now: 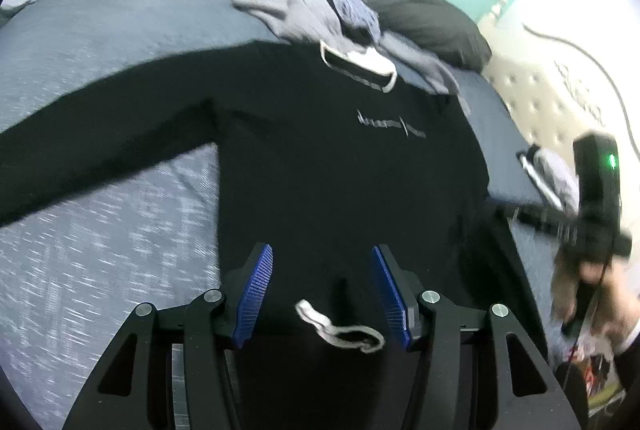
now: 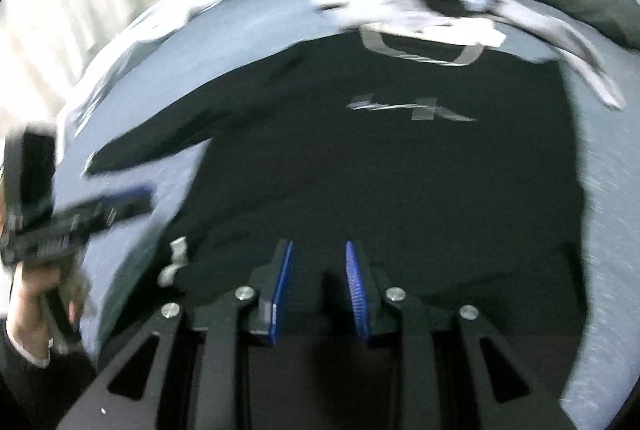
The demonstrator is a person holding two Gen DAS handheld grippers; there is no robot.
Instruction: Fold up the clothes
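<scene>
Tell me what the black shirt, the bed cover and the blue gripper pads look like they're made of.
Black long-sleeve shirt: soft matte knit, likely cotton jersey; it lies limp, with no shine. Bed cover: grey-blue heathered woven fabric with pale flecks, though blur hides the weave. Left gripper pads: ribbed blue rubber or plastic, showing fine ridges.

sweatshirt [image 1: 340,157] lies flat on bed [image 1: 100,29], clothes pile [image 1: 320,5] behind its collar.

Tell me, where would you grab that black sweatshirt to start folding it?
Probably the outstretched sleeve of the black sweatshirt, near its cuff, coming from the left: it lies flat and alone on the grey bedspread, easy to pinch and swing across the body.
</scene>
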